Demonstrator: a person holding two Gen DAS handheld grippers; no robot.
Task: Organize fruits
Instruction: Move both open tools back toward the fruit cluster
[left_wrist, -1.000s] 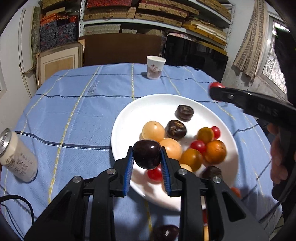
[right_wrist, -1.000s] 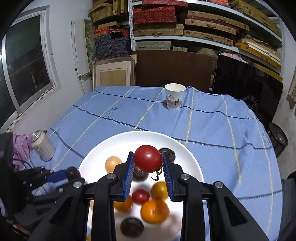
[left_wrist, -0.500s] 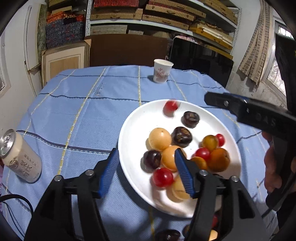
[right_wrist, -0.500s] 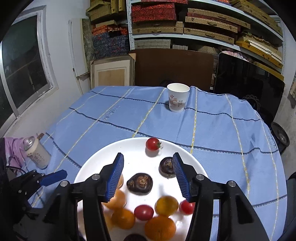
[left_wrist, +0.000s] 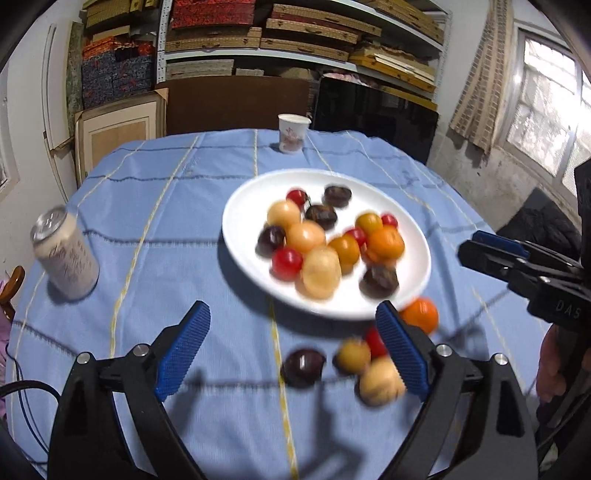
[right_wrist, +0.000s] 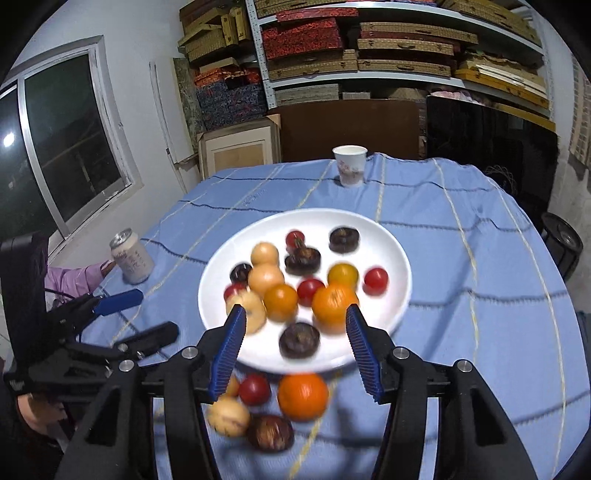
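Note:
A white plate on the blue tablecloth holds several fruits: dark plums, red tomatoes, oranges and pale yellow fruits. Loose fruits lie on the cloth in front of it: an orange, a dark plum, a red tomato and pale fruits. My left gripper is open and empty, above the cloth near the loose fruits. My right gripper is open and empty, over the plate's near rim.
A drink can stands at the left of the table. A paper cup stands at the far edge. Shelves with boxes, a brown board and a dark screen are behind the table.
Both grippers let go of their fruits, the dark plum and the red tomato, onto the plate. They opened wide and pulled back toward the near side, bringing the loose fruits into view.

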